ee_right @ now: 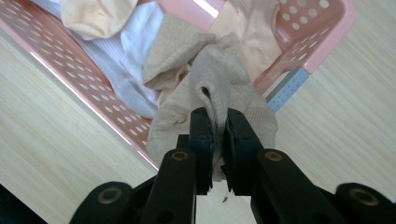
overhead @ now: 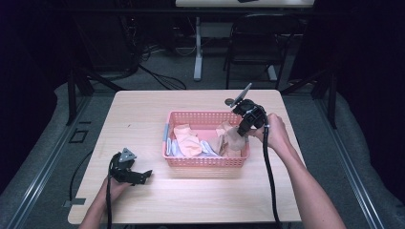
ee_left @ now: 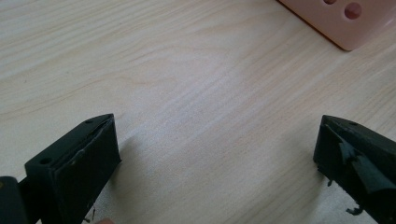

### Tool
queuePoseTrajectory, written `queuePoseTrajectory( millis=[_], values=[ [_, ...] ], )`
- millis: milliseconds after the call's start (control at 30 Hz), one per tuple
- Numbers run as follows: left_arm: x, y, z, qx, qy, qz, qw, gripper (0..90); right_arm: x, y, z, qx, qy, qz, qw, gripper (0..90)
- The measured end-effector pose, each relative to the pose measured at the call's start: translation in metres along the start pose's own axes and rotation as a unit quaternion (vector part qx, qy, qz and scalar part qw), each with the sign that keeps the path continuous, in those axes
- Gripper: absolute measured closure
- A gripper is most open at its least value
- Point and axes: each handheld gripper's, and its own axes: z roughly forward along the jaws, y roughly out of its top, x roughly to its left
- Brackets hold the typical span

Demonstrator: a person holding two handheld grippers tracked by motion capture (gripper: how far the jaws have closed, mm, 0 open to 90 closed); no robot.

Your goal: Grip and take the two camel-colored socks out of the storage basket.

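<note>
One sock out of the pile is in hand: my left gripper (overhead: 143, 174) rests wide open on the wooden table (overhead: 143, 109), idle, while my right gripper (ee_right: 217, 135) pinches a beige sock (ee_right: 212, 88) above the pink basket (overhead: 205, 161). By my reckoning, the peach and white socks (overhead: 187, 143) inside remain.

- The basket (overhead: 206, 161) is showing salmon pink, dotted with holes.
- The sock (ee_right: 219, 88) is looking beige.
- The table (overhead: 143, 109) is showing pale wood grain.
</note>
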Motion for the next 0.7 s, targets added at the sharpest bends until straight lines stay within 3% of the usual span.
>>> queuePoseTrajectory(
  millis=[700],
  values=[
    [0.0,0.0,0.0,0.0,0.0,-0.001,1.0,0.0,-0.006,-0.006,-0.057,-0.052,-0.007,0.001,0.9986,82.6]
  ],
)
